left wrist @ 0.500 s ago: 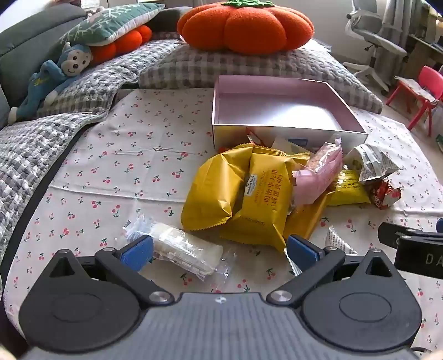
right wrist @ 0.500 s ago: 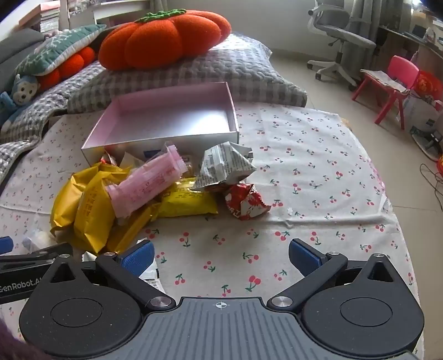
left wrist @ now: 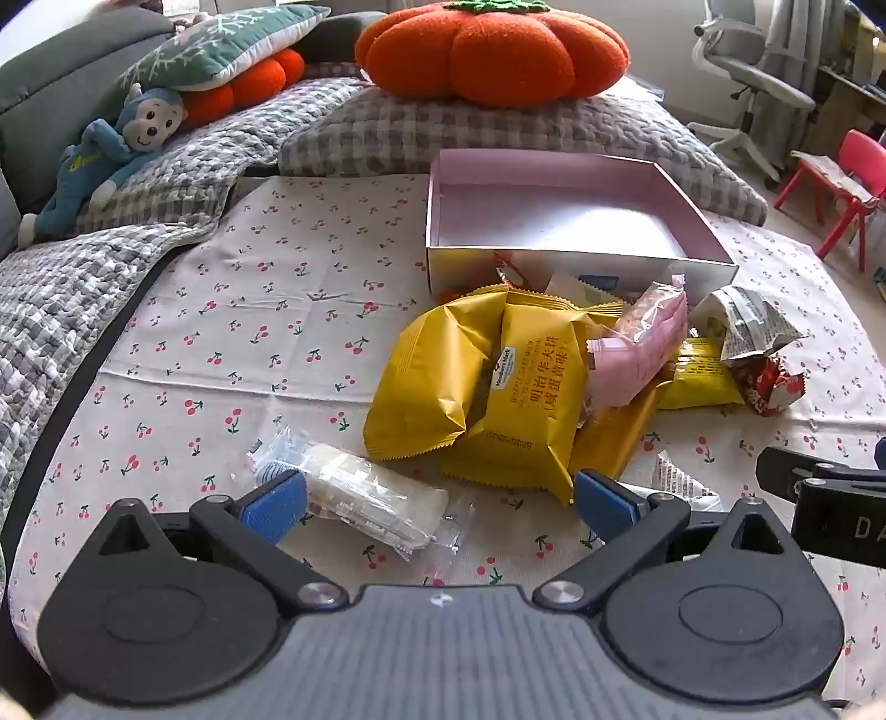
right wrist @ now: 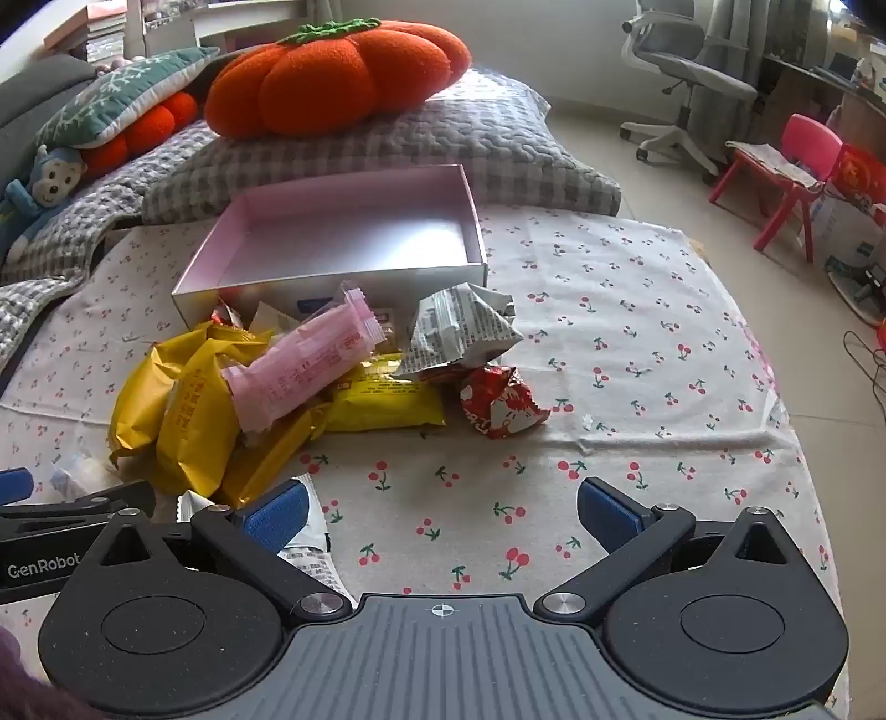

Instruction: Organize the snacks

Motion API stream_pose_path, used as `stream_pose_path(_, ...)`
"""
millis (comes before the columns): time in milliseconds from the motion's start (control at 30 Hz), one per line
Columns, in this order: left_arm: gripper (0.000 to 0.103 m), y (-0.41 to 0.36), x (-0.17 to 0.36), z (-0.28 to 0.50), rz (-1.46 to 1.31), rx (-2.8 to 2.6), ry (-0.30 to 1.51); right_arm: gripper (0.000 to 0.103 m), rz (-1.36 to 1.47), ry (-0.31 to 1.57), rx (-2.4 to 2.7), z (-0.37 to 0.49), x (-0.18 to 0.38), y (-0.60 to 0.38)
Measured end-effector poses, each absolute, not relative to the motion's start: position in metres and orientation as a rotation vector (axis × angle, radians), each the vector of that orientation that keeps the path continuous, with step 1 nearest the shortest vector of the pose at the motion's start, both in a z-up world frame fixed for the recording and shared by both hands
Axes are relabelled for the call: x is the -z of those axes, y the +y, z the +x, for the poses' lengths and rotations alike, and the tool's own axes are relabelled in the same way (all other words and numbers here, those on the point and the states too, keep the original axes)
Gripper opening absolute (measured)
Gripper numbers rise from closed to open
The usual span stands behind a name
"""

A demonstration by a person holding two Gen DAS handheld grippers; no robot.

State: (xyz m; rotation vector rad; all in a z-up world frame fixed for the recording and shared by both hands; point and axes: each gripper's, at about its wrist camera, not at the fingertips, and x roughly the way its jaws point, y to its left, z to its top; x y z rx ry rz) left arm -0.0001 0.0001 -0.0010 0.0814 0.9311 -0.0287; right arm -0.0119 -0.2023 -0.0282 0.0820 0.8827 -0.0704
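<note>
A pile of snacks lies on the cherry-print cloth in front of an empty pink box (left wrist: 559, 183) (right wrist: 354, 194). It holds yellow packets (left wrist: 493, 382) (right wrist: 183, 410), a pink packet (left wrist: 637, 349) (right wrist: 304, 360), a grey-printed wrapper (left wrist: 747, 327) (right wrist: 459, 327) and a red wrapper (left wrist: 769, 382) (right wrist: 498, 401). A clear packet (left wrist: 360, 493) lies just ahead of my left gripper (left wrist: 437, 501), which is open and empty. My right gripper (right wrist: 440, 512) is open and empty over bare cloth, right of the pile. A small grey-printed sachet (right wrist: 304, 531) lies by its left finger.
An orange pumpkin cushion (left wrist: 493, 50) sits on grey checked pillows behind the box. A blue monkey toy (left wrist: 111, 149) lies at the far left. An office chair (right wrist: 686, 77) and a red child's chair (right wrist: 786, 166) stand on the floor to the right.
Both grippers have hardly moved. The snacks and the box lie as before.
</note>
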Motion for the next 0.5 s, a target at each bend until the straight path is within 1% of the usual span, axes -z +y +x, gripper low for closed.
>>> stream_pose_path(500,0.103,-0.0003,0.0011,0.0002,0.082,0.03,0.933,0.103,0.073,0.885,0.06,-0.0112,0.0259,-0.204)
